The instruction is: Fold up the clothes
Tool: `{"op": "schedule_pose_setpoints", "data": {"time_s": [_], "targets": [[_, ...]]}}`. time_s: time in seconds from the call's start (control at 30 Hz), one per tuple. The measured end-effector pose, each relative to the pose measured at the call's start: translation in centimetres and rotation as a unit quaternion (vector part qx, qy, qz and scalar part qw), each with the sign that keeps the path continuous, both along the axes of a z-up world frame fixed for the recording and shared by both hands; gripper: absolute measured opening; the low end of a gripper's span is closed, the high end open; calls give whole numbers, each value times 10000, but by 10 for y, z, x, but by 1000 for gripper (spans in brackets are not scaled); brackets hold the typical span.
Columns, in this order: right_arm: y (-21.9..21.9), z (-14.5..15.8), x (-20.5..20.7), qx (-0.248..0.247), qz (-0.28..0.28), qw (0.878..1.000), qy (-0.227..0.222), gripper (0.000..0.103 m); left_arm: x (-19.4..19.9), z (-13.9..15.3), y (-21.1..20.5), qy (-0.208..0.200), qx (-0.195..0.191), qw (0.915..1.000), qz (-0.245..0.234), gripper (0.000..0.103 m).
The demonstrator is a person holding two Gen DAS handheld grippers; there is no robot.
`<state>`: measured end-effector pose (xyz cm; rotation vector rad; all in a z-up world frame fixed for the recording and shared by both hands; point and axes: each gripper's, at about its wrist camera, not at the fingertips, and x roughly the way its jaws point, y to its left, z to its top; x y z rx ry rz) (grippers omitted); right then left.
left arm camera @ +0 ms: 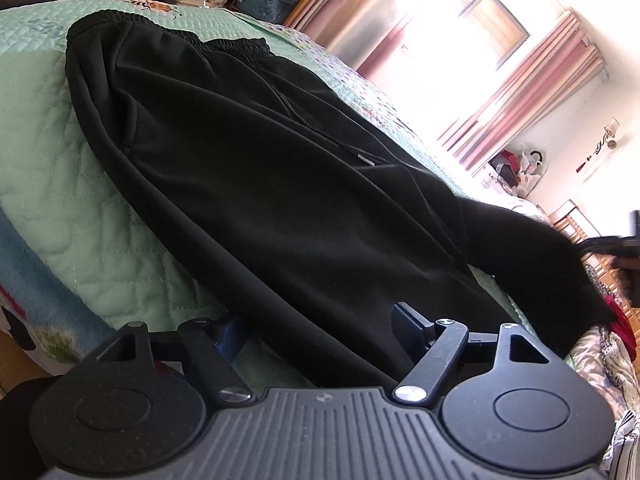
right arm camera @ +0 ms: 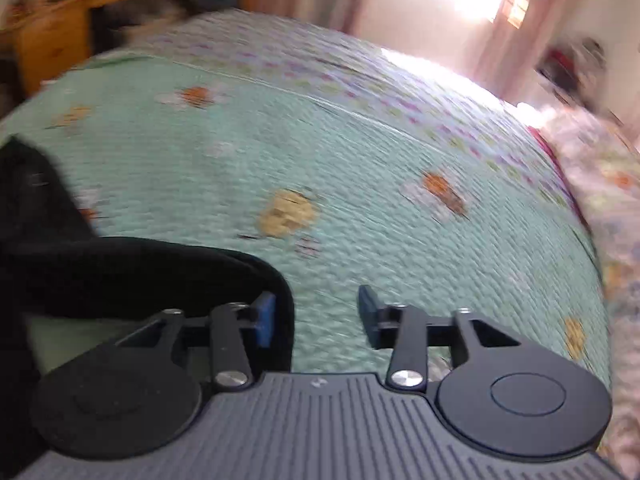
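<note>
Your left claw (left arm camera: 320, 320) is spread wide, black trousers (left arm camera: 260, 184) lying between its fingers on the green quilted bed (left arm camera: 60, 168), waistband toward 11 o'clock. Your right claw (right arm camera: 316, 312) is parted; a black fold (right arm camera: 140, 268) drapes its left finger (right arm camera: 265, 318).

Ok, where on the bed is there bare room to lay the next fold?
Free: the green quilt ahead of the right gripper, between the black pants and the floral bedding; also a quilt strip beside the waistband. Crowded: the left gripper has pants fabric lying between its jaws.
</note>
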<state>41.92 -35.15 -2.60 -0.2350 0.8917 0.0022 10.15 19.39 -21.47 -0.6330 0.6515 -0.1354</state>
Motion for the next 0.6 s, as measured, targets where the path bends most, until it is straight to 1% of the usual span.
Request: {"op": "schedule_pose_setpoints", "data": {"time_s": [0.03, 0.07, 0.13, 0.2, 0.23, 0.27, 0.33, 0.4, 0.43, 0.5, 0.53, 0.6], "targets": [[-3, -13, 4, -126, -320, 9994, -55, 49, -1, -1, 0, -24, -11, 10000, -3, 78], [-1, -23, -3, -177, -444, 9986, -240, 49, -1, -1, 1, -31, -13, 10000, -22, 78], [9, -43, -38, -103, -435, 9967, -681, 49, 0, -3, 2, -33, -13, 10000, -89, 79], [7, -59, -75, -123, -586, 9931, -1010, 50, 3, -3, 3, -41, -17, 9998, -181, 84], [-6, -65, -87, 64, -752, 9917, -1038, 52, 4, -4, 3, -51, -22, 9998, -216, 85], [-19, -70, -99, 250, -919, 9897, -1064, 56, 5, -4, 2, -56, -17, 9997, -235, 87], [-46, -81, -119, 641, -1287, 9837, -1076, 56, 6, -4, 0, -72, 27, 9997, -238, 89], [-75, -92, -131, 1276, -1787, 9711, -939, 56, 6, -4, -3, -89, 84, 9997, -209, 89], [-83, -96, -140, 1637, -1911, 9633, -935, 56, 5, -4, -3, -98, 87, 9997, -189, 89], [-76, -98, -168, 2393, -1702, 9491, -1137, 56, 5, -4, -4, -93, 94, 9998, -165, 89], [-70, -98, -181, 2694, -1592, 9415, -1251, 56, 5, -4, -5, -84, 108, 9998, -158, 89], [-49, -99, -199, 3002, -1388, 9328, -1434, 62, 6, -3, -7, -70, 165, 9997, -181, 91]]}}
